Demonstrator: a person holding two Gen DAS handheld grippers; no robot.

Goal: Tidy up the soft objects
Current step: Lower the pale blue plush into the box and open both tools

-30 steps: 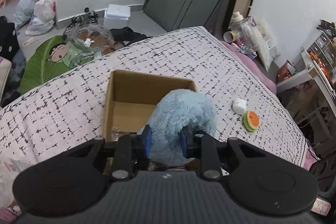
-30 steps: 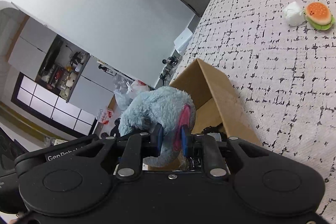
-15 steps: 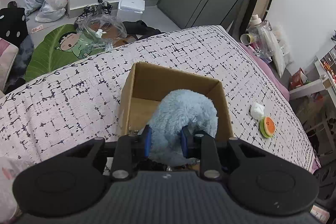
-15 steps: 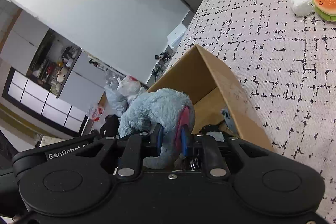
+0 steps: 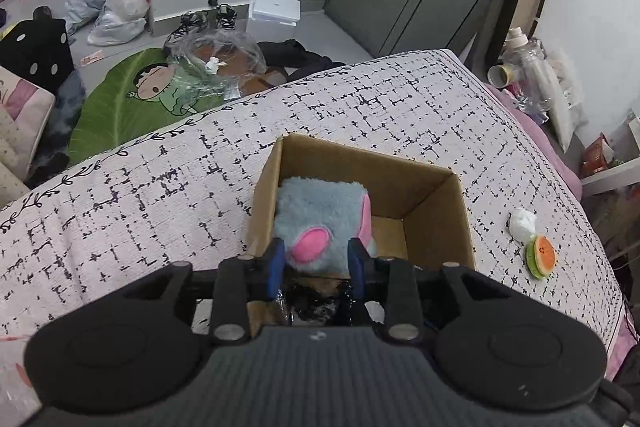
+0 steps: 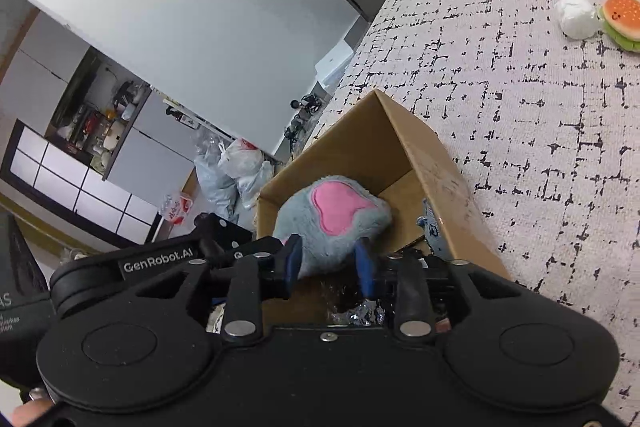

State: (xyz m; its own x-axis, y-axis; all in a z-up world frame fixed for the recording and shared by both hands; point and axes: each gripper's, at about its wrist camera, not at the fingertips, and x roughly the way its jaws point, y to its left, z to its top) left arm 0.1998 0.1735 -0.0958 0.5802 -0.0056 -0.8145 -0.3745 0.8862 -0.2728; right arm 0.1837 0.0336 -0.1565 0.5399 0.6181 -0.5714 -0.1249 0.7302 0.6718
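Blue plush [image 5: 320,215] sat in the box [image 5: 436,227] on the bed [image 5: 140,195], at its left side, pink ear patches up. Both tongs were opening: left tongs [image 5: 316,263] and right tongs [image 6: 328,259] each had the plush between their blue pads, apparently no longer pinching it. Plush looked light, soft and squashy; it should compress under a grip and not slip, so best taken at the thick body, not an ear. Burger toy [image 5: 541,255] and white lump [image 5: 522,223] lay on the bed right of the box, touching each other, likely next.
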